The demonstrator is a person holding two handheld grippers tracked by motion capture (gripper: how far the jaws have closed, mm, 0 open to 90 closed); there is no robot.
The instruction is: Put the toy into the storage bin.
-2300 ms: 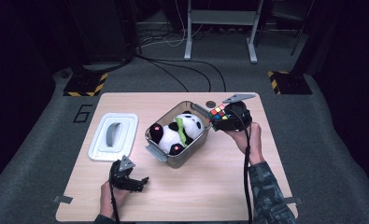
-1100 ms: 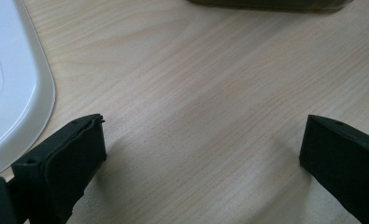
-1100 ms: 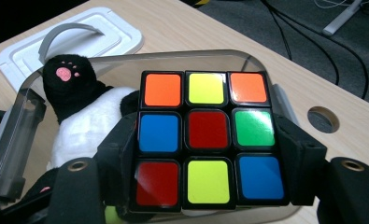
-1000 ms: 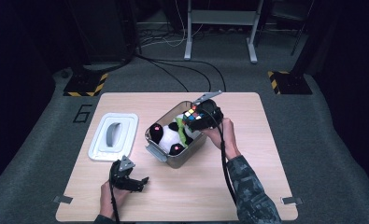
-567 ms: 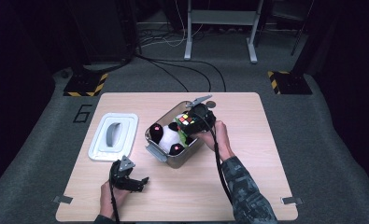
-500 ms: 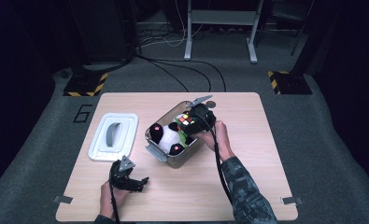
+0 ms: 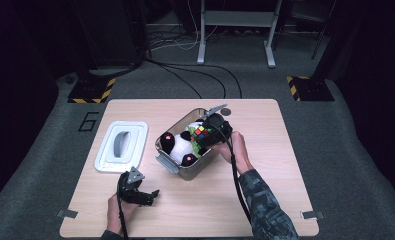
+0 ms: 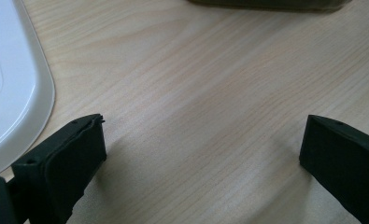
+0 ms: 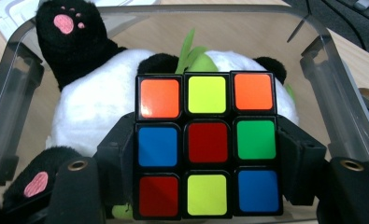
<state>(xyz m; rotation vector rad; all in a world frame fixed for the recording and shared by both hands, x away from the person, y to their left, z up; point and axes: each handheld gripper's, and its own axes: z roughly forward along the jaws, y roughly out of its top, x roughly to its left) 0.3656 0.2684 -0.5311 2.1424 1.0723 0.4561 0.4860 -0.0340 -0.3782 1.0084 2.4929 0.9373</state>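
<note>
A light wooden rectangular table (image 7: 265,200) fills the lower middle of the high view, on grey carpet. A white rectangular plastic lid (image 7: 121,146) with a grey handle lies left of centre. A clear plastic bin (image 7: 185,170) sits at centre, with a small dark round disc (image 7: 226,111) near the upper edge.

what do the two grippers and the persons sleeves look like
Both grippers are black with blocky jaws, each trailing a black cable. The left gripper and the right gripper each carry a grey three-cornered plate on top. The right forearm wears a dark camouflage sleeve.
</note>
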